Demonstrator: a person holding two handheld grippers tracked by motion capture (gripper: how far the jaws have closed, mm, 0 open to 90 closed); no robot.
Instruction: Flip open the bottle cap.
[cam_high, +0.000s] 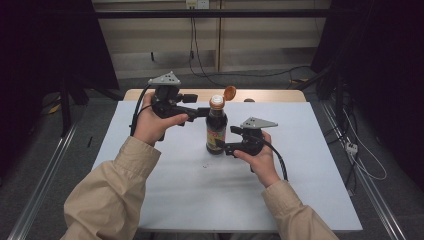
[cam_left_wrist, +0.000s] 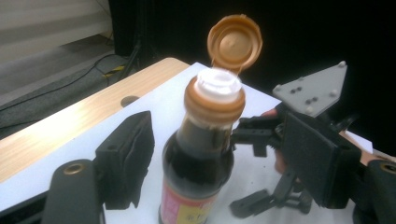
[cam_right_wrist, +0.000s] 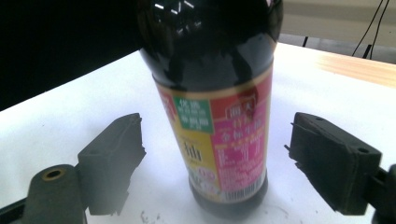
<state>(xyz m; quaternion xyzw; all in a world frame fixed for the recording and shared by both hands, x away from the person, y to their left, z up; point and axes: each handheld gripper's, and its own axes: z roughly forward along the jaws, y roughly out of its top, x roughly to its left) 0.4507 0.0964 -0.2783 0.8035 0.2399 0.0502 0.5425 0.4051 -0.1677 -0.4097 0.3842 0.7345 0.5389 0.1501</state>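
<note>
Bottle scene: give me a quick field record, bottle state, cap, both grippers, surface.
bottle: dark sauce bottle, upright on the table, red and yellow label
cap: orange flip cap hinged open, white spout exposed
left gripper: left gripper level with the bottle's neck and shoulder, jaws open either side, pads clear of the glass
right gripper: right gripper low at the label, jaws open, gaps on both sides
surface: white table, wooden strip at the far edge

White-topped table (cam_high: 310, 165) with a bare wooden strip (cam_high: 270, 95) along its far edge, standing on grey floor (cam_high: 45, 160); pale panelled wall (cam_high: 260, 40) behind, cables (cam_high: 200, 65) trailing down it; dark curtains (cam_high: 385, 75) either side; dim light
</note>
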